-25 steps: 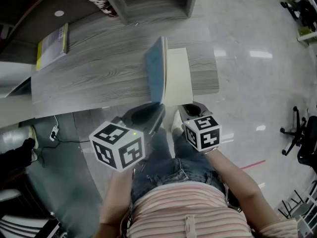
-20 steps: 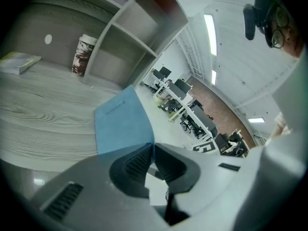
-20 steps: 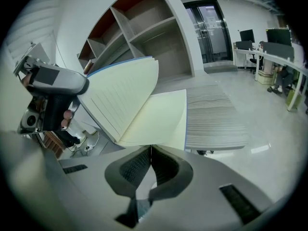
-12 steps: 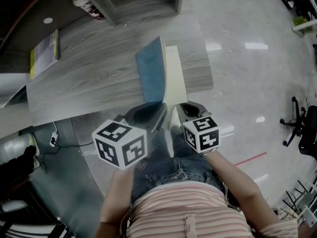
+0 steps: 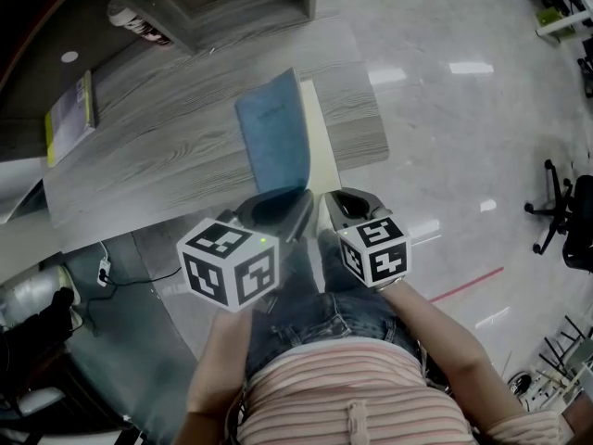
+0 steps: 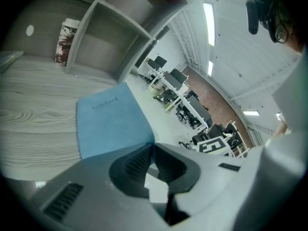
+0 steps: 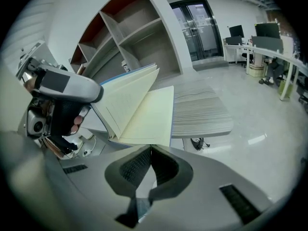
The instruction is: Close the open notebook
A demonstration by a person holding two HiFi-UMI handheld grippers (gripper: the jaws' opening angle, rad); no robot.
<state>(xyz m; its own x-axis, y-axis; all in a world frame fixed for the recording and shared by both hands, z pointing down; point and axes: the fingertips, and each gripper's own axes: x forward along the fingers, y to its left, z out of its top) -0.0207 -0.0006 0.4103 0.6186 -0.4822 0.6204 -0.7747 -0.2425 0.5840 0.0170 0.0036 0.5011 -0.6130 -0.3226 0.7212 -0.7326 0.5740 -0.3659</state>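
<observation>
The notebook lies at the near edge of the grey wooden table (image 5: 157, 156). Its blue cover (image 5: 273, 142) (image 6: 108, 124), printed "notebook", stands raised and leans over the cream pages (image 5: 321, 151) (image 7: 144, 114). My left gripper (image 5: 298, 209) (image 6: 151, 146) is shut on the cover's near corner. My right gripper (image 5: 331, 202) (image 7: 150, 147) is shut at the near edge of the flat right-hand pages. The right gripper view shows several pages fanned up under the cover, and the left gripper's body (image 7: 60, 88) beside them.
A shelf unit (image 5: 232, 3) stands at the table's back, with a patterned cup (image 5: 130, 21) next to it. A yellow-green book (image 5: 69, 109) lies at the far left. Cables (image 5: 104, 272) trail on the floor below. An office chair (image 5: 565, 221) stands at the right.
The blue cover has tipped from nearly upright further over the cream pages, so more of its outer face shows. The left gripper moved with it; the right gripper stayed put.
</observation>
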